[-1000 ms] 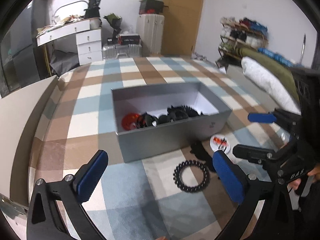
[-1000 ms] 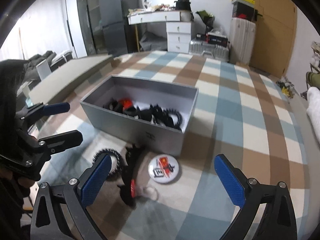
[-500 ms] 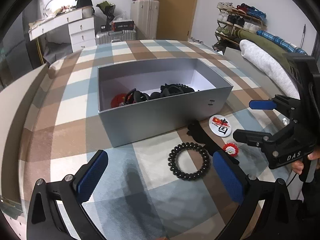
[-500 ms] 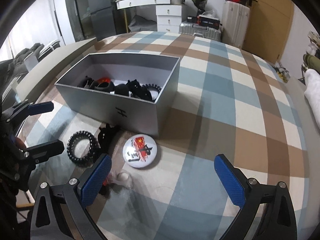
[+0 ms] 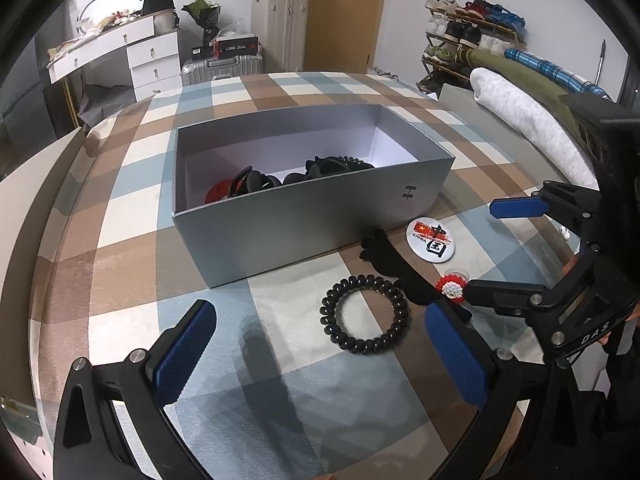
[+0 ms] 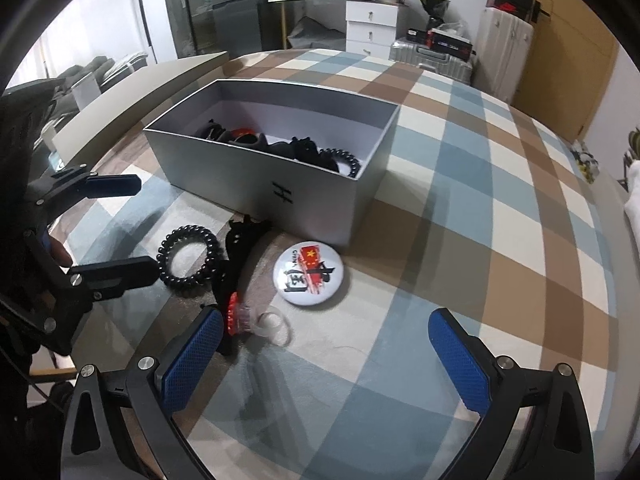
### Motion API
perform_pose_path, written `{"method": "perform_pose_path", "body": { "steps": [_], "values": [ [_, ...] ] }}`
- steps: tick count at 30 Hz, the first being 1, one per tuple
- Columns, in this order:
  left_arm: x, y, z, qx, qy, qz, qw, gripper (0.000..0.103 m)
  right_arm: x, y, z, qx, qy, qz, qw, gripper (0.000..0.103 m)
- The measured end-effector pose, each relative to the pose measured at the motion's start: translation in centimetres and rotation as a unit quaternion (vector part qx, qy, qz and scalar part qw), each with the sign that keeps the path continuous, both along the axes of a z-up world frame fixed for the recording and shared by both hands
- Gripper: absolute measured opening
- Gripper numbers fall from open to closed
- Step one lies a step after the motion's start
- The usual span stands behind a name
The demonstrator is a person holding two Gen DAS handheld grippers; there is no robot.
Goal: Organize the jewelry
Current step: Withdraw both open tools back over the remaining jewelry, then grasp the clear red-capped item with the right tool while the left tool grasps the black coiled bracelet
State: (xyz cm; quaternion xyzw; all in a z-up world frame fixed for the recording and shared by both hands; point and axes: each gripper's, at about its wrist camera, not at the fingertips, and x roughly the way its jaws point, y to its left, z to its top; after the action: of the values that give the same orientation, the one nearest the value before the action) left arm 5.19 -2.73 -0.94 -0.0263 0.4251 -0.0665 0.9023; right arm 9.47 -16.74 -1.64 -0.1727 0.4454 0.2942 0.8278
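A grey open box (image 5: 312, 216) (image 6: 256, 184) on the checked cloth holds several black hair ties and a red piece. In front of it lie a black spiral hair tie (image 5: 365, 314) (image 6: 190, 254), a black hair claw (image 5: 396, 268) (image 6: 236, 252), a round white badge with a red flag (image 5: 431, 240) (image 6: 311, 274) and a small red and white ring (image 5: 452, 288) (image 6: 244, 318). My left gripper (image 5: 320, 360) (image 6: 116, 226) is open and empty, low over the cloth near the spiral tie. My right gripper (image 6: 326, 354) (image 5: 504, 248) is open and empty, near the ring and badge.
The checked cloth (image 5: 132, 220) covers the surface. Behind it stand a white dresser (image 5: 152, 60), suitcases (image 5: 280, 36) and a shoe rack (image 5: 472, 28). Rolled bedding (image 5: 520, 112) lies at the right. A pale bench edge (image 6: 132, 92) runs along the left.
Both grippers have moved lower and closer to the loose items in front of the box. The items lie where they were. Both stay open.
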Motion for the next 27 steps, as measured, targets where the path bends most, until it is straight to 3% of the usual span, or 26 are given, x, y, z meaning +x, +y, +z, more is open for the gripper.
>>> {"method": "perform_pose_path", "body": {
  "steps": [7, 17, 27],
  "values": [
    [0.13, 0.03, -0.33, 0.002, 0.006, 0.002, 1.0, 0.102, 0.3, 0.13, -0.65, -0.028, -0.004, -0.012, 1.0, 0.103],
    [0.14, -0.07, -0.46, 0.005, 0.007, 0.002, 1.0, 0.102, 0.14, 0.63, -0.71, -0.024, -0.008, -0.01, 1.0, 0.102],
    [0.16, -0.08, -0.61, 0.008, 0.011, 0.002, 0.9999, 0.102, -0.43, 0.95, -0.35, -0.001, 0.001, 0.015, 1.0, 0.075]
  ]
}}
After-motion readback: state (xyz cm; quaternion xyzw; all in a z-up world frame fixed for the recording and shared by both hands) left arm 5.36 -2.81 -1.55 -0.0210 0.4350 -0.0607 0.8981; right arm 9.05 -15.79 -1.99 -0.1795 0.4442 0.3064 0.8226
